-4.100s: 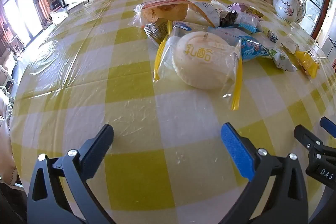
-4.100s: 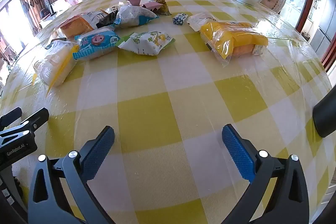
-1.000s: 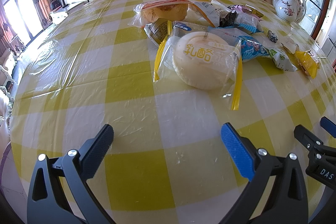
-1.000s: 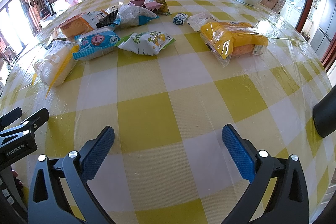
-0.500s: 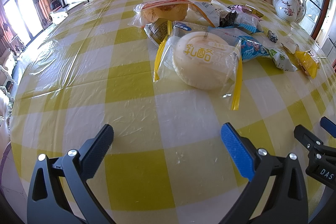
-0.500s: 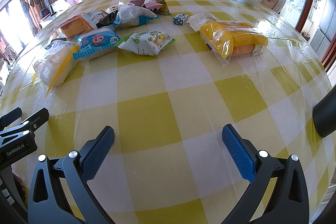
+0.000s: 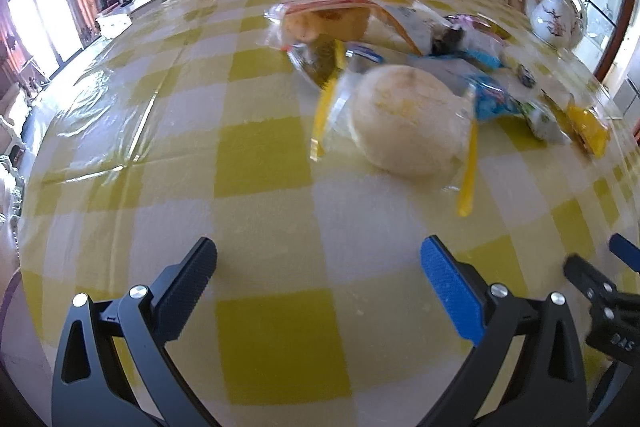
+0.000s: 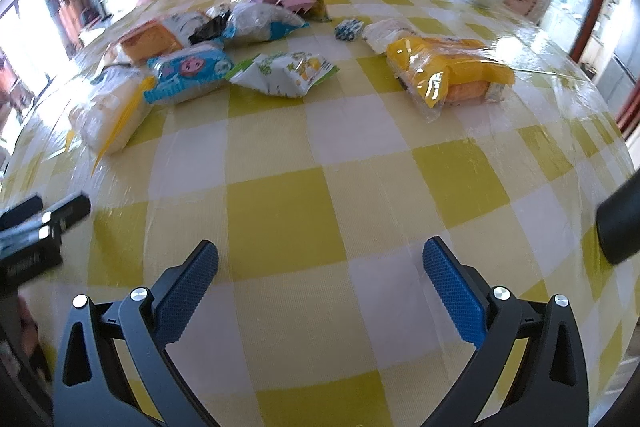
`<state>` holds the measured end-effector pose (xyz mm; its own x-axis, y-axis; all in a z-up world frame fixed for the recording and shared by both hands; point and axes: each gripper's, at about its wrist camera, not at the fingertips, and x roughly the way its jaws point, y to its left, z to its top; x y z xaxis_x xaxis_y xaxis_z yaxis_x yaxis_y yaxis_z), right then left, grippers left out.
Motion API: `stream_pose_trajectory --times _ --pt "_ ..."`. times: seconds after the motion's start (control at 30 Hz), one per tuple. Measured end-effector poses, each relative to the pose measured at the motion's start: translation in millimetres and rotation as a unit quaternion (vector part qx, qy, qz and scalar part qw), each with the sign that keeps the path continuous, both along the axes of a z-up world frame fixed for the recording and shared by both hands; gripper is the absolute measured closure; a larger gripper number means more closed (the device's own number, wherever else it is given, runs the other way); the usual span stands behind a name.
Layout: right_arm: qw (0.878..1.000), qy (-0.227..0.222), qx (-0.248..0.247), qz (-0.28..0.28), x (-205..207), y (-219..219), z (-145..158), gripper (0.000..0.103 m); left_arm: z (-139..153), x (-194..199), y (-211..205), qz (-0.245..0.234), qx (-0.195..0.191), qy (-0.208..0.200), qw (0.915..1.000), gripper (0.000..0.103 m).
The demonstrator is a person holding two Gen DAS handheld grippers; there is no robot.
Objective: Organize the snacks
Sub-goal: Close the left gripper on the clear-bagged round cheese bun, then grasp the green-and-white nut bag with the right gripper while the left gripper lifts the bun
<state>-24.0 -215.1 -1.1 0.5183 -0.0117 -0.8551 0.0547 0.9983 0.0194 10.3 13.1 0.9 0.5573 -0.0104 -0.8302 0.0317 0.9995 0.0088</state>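
My fingers are spread wide on both sides and hold nothing: the left gripper (image 7: 318,269) hangs over bare checked cloth short of the snacks, and the right gripper (image 8: 320,269) does the same over its own patch, with the snacks well ahead of it. As I judge it, the organizing has not begun; every packet lies loose on the table (image 8: 280,211), scattered in a ragged band across its middle, and I see no tray or box to sort into. The nearest thing to my left is the round pale bun (image 7: 404,119) in a clear crinkly wrapper with yellow edge strips, soft and domed. Beside it sits the blue packet (image 8: 188,75) with a cartoon pig, puffy and slick. The green-and-white pouch (image 8: 284,73) lies flat just past it, and the yellow-wrapped bread (image 8: 448,75) rests apart to the right, its film glossy and creased. The yellow-and-white tablecloth is covered by a shiny, wrinkled plastic sheet, so packets should slide easily.
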Motion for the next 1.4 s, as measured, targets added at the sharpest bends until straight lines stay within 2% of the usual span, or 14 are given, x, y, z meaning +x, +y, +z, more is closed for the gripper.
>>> stream_pose_trajectory --times 0.1,0.17,0.4,0.47,0.53,0.57,0.63,0.73,0.8,1.0,1.03,1.13,1.2,1.4 --pt "0.999 -0.003 0.002 0.047 0 -3 -1 0.004 5 11 -1 -0.013 -0.013 0.001 0.9998 0.001" --pt "0.997 0.005 0.006 0.077 -2 -5 -1 0.004 12 25 -11 -0.023 -0.005 -0.007 0.9997 0.001" --pt "0.995 -0.003 0.032 0.099 -11 -10 3 0.004 11 68 -47 -0.076 0.030 0.002 0.9966 0.001" --pt "0.994 -0.005 0.042 0.103 -13 -12 4 0.004 15 68 -48 -0.098 -0.008 0.013 0.9951 0.001" --pt "0.994 -0.007 0.049 0.101 -13 -14 5 0.004 24 65 -40 -0.107 -0.073 0.012 0.9915 0.001" --pt "0.994 -0.008 0.051 0.100 -14 -14 5 0.004 28 67 -35 -0.096 -0.100 0.013 0.9903 0.001" --pt "0.994 -0.010 0.053 0.098 -14 -14 5 0.004 30 75 -33 -0.069 -0.114 0.017 0.9909 0.001" --pt "0.993 -0.013 0.059 0.097 -14 -16 5 0.004 25 95 -42 -0.045 -0.104 0.036 0.9930 0.001" --pt "0.993 -0.014 0.068 0.097 -14 -19 6 0.004 19 105 -47 -0.008 -0.101 0.054 0.9934 0.001" --pt "0.992 -0.017 0.079 0.096 -15 -22 7 0.004 11 119 -50 0.074 -0.107 0.049 0.9902 0.001" --pt "0.992 -0.017 0.080 0.096 -15 -23 7 0.004 9 118 -49 0.071 -0.106 0.050 0.9906 0.001" --pt "0.991 -0.019 0.089 0.094 -16 -25 8 0.004 9 109 -48 0.036 -0.081 0.032 0.9955 0.013" --pt "0.991 -0.020 0.098 0.092 -17 -27 8 0.004 10 99 -44 0.009 -0.075 0.022 0.9969 0.031" --pt "0.989 -0.043 0.121 0.075 -11 -38 16 0.004 15 58 -25 -0.068 -0.046 0.017 0.9965 0.035"
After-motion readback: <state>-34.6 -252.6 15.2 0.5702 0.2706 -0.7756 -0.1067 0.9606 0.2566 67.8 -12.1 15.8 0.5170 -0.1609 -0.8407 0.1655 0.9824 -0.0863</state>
